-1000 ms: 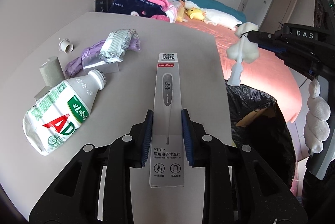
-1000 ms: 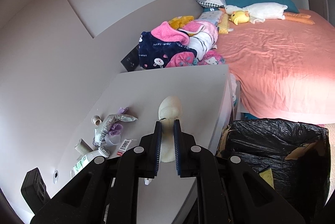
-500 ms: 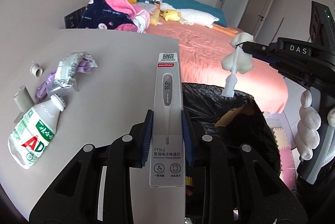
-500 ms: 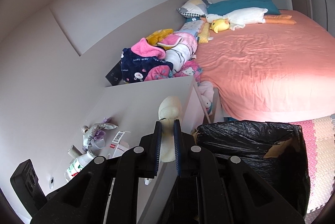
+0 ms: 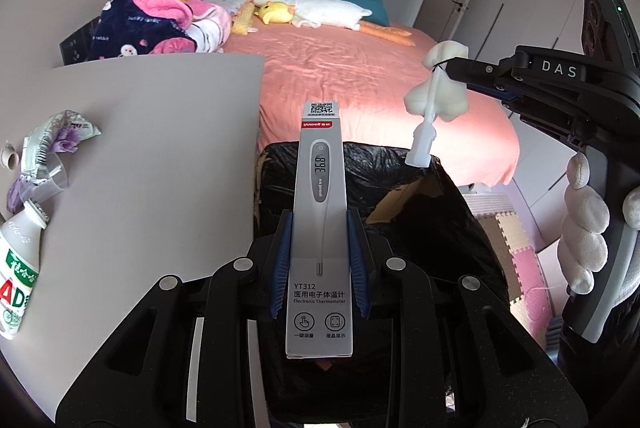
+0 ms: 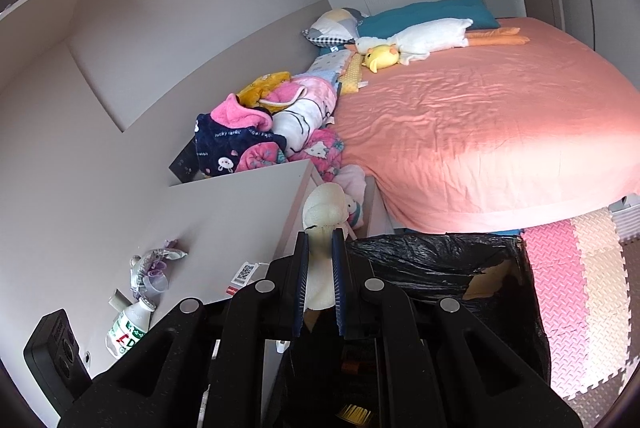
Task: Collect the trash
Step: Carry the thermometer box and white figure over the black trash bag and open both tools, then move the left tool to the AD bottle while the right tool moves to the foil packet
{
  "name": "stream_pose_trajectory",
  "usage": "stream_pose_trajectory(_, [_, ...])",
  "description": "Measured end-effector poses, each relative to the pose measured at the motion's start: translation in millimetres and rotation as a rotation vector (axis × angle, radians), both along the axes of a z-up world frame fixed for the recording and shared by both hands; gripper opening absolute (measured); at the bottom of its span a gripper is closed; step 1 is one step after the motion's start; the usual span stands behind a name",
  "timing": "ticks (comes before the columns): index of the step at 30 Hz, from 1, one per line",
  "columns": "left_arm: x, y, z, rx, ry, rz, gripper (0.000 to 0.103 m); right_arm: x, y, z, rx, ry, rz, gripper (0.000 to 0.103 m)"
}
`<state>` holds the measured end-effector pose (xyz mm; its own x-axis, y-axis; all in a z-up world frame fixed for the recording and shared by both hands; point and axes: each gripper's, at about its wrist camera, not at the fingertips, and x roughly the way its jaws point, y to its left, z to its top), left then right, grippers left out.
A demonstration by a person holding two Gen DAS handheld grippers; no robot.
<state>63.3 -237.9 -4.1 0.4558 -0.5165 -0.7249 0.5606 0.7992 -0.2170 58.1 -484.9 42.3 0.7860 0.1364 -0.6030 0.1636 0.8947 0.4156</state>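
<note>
The left gripper point(image 5: 320, 264) pinches a thermometer box point(image 5: 320, 228) between its jaws, above the black-lined trash bin point(image 5: 384, 188). Beside it, the right gripper point(image 6: 320, 280) clamps a crumpled white wad point(image 6: 323, 216) over that bin.

A pink-sheeted bed point(image 6: 480, 132) carries a white goose plush point(image 6: 424, 38), beside piled clothes point(image 6: 264, 132).

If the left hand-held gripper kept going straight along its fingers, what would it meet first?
Most likely the black-lined trash bin: the left hand-held gripper, shut on the thermometer box, points down over its opening, past the table edge. Depth is uncertain.
</note>
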Motion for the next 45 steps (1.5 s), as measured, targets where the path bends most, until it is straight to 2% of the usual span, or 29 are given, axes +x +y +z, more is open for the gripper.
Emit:
stream_pose_trajectory(14, [-10,-36,-11,0.001,0.047,-0.102,0.027,-19,-32,-9,-0.004,0.02,-0.075,0.013])
stream_pose_trajectory(17, [-11,-42,-15,-0.02,0.087,-0.143,0.028,-22,-35,-10,-0.018,0.025,-0.085,0.013])
stream_pose_trajectory(18, [-10,-43,-17,-0.028,0.105,-0.157,0.034,-23,-36,-10,-0.026,0.029,-0.087,0.013])
stream_pose_trajectory(19, [-10,-45,-18,-0.025,0.113,-0.161,0.065,-24,-37,-10,-0.036,0.032,-0.087,0.018])
stream_pose_trajectory(20, [-11,-46,-19,-0.018,0.109,-0.156,0.084,-26,-38,-9,-0.059,0.039,-0.107,0.033])
stream_pose_trajectory(21, [-13,-47,-18,-0.016,0.088,-0.149,0.096,-28,-39,-8,-0.083,0.039,-0.131,0.043])
stream_pose_trajectory(22, [-15,-49,-17,-0.007,0.069,-0.148,0.096,-31,-39,-6,-0.109,0.031,-0.159,0.063])
stream_pose_trajectory(23, [-17,-50,-16,0.004,0.057,-0.148,0.096,-34,-40,-4,-0.126,0.02,-0.18,0.071])
stream_pose_trajectory(34, [-19,-43,-14,0.064,0.004,-0.134,0.096,-34,-39,-11,-0.109,0.034,-0.16,0.071])
stream_pose_trajectory(45, [-12,-7,-14,0.079,-0.018,-0.053,0.096,-16,-4,-14,-0.115,0.049,-0.085,0.073])
